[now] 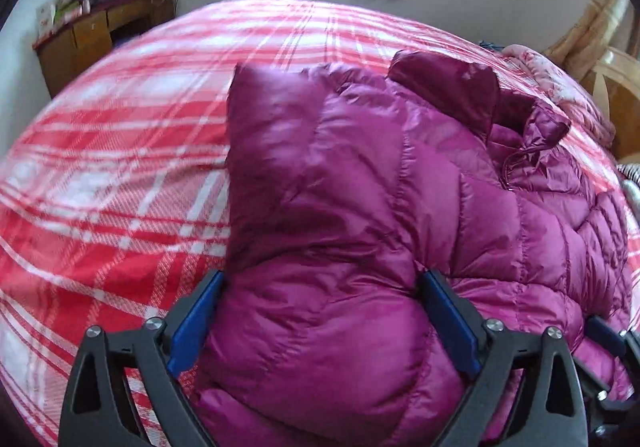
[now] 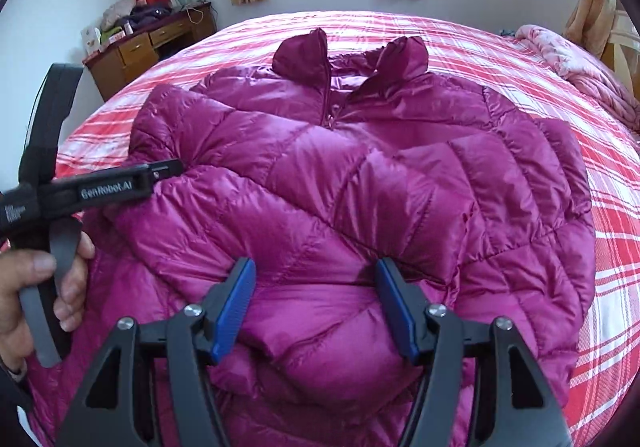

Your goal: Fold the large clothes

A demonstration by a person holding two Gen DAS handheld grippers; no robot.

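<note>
Puffer jacket [image 2: 360,175], shiny magenta, quilted, sleeves folded in; both hand-held grippers' fingers spread apart.

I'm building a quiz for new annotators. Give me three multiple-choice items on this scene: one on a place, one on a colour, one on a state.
1. Where does the jacket lie?
A. on the bed
B. on the desk
C. on the floor

2. What colour is the jacket?
A. navy
B. magenta
C. grey

3. How do the right gripper's fingers stand?
A. pressed together
B. spread apart over the padding
C. out of view

Answers:
1. A, the red plaid bedsheet shows all around it.
2. B, its quilted shell is shiny magenta.
3. B, jacket fabric fills a wide gap between the blue pads.
</note>
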